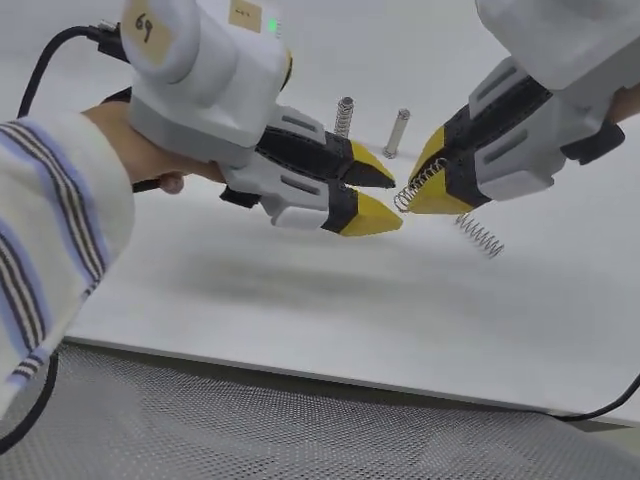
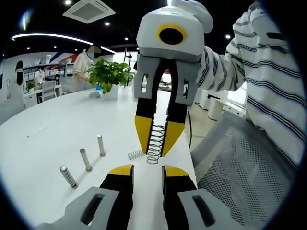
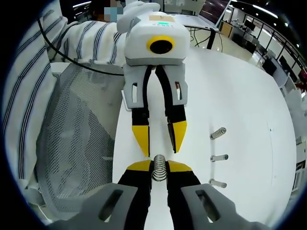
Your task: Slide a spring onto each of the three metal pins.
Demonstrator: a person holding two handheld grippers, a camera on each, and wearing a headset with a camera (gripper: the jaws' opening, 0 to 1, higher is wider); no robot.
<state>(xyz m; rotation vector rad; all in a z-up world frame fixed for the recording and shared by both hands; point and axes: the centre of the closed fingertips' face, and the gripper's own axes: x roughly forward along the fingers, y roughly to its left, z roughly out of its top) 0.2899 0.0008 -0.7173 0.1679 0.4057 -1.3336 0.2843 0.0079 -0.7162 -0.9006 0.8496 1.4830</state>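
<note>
My right gripper is shut on a small coil spring, held above the white table. My left gripper faces it tip to tip, open and holding nothing. In the left gripper view three upright metal pins stand in a row: the nearest pin wears a spring, the middle pin and the far pin are bare. The head view shows the sprung pin and a bare pin behind the grippers. A loose spring lies on the table.
The white table is bare around the pins. A grey mesh chair sits at the table's near edge. A black cable trails from the left gripper. A potted plant stands far back.
</note>
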